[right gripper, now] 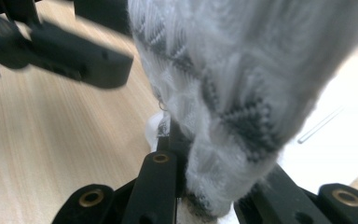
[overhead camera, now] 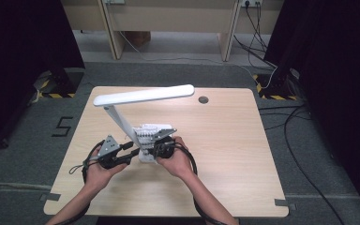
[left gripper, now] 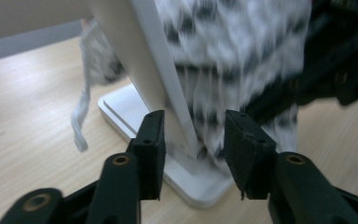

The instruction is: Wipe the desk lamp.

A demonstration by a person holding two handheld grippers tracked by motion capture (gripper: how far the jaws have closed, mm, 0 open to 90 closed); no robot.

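A desk lamp (overhead camera: 140,96) stands on the surface (overhead camera: 225,140), base near the front edge. A knitted cloth (overhead camera: 152,132) drapes against its stem. The left claw (overhead camera: 130,149) sits left of the base, the right claw (overhead camera: 161,149) right of it, gripping the cloth.

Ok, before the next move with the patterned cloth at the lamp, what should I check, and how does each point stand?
1. Right tongs clamped on the patterned cloth: ok.
2. Left tongs free of the cloth: ok, jaws apart, pads not pressing.
3. Lamp arm out from between the left jaws: not ok.
4. Lamp base flat on the table: ok.
5. Cloth free of the lamp: cannot tell.
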